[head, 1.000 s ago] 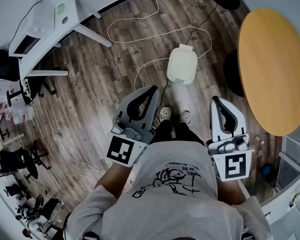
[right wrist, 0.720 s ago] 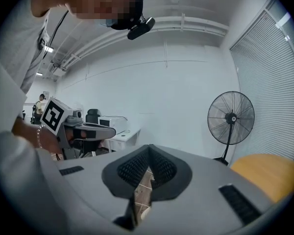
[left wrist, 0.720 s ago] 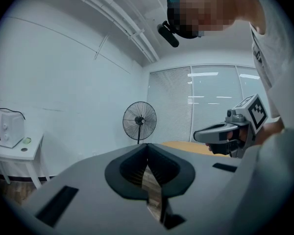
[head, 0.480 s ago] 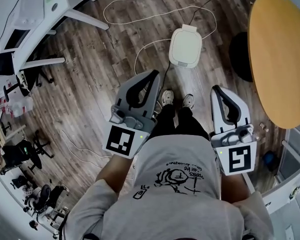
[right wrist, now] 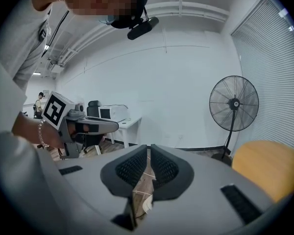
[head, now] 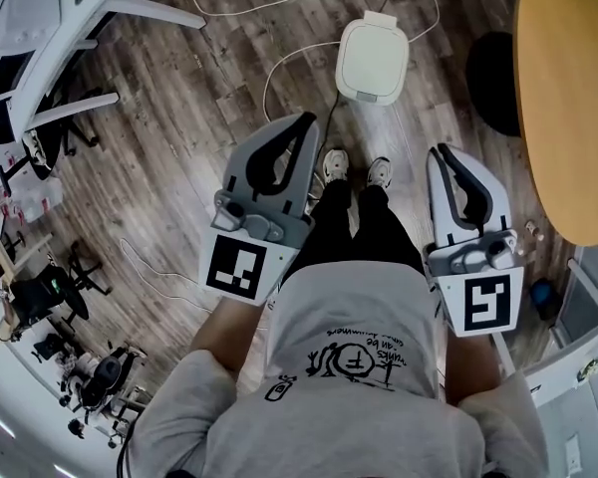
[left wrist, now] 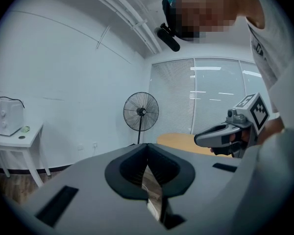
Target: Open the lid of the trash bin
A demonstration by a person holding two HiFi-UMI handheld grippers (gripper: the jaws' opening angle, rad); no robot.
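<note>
A small white trash bin [head: 373, 60] with its lid down stands on the wood floor ahead of the person's shoes. My left gripper [head: 306, 123] is held at waist height, left of the legs, its jaws closed together with nothing in them. My right gripper [head: 440, 154] is held on the other side, also shut and empty. Both point forward, well short of the bin. In the left gripper view the jaws [left wrist: 147, 146] meet at the tip. The right gripper view shows its jaws [right wrist: 149, 148] nearly touching, floor visible through the slit.
A round wooden table [head: 570, 98] fills the right side, with a dark stool base [head: 490, 68] beside it. White cables [head: 279, 3] loop across the floor near the bin. A white desk [head: 40, 28] and office chairs [head: 50, 287] stand at left. A floor fan [left wrist: 141, 112] stands by the wall.
The head view has shifted forward: the bin and table now sit higher and further right in frame. Both grippers keep their pose and stay shut.
</note>
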